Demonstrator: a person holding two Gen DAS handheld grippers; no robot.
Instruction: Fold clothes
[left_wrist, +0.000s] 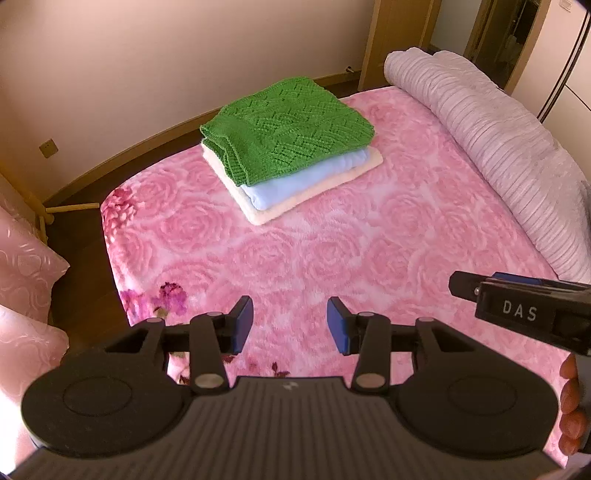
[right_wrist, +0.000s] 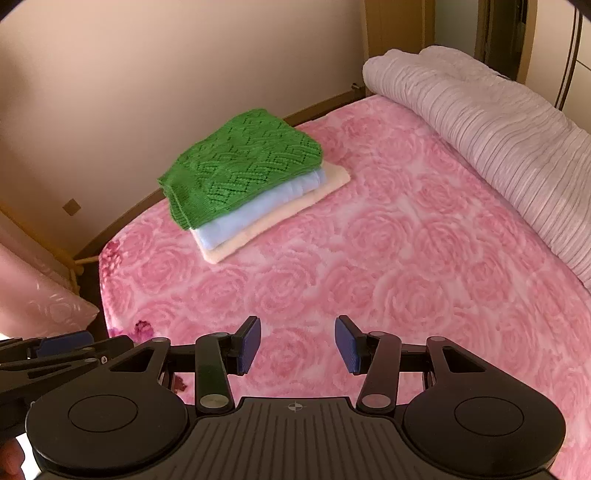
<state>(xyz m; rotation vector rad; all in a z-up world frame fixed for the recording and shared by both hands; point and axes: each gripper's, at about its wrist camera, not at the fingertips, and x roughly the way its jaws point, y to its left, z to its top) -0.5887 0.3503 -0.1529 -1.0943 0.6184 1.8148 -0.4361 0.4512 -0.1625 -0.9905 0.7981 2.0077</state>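
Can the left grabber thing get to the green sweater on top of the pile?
Probably yes. The left gripper has its jaws open and empty, and only bare pink blanket lies between it and the green sweater, which tops the pile uncovered.

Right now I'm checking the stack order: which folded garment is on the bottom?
The cream garment, flat against the pink bed cover. The light blue one lies on it, and the green knit tops the pile.
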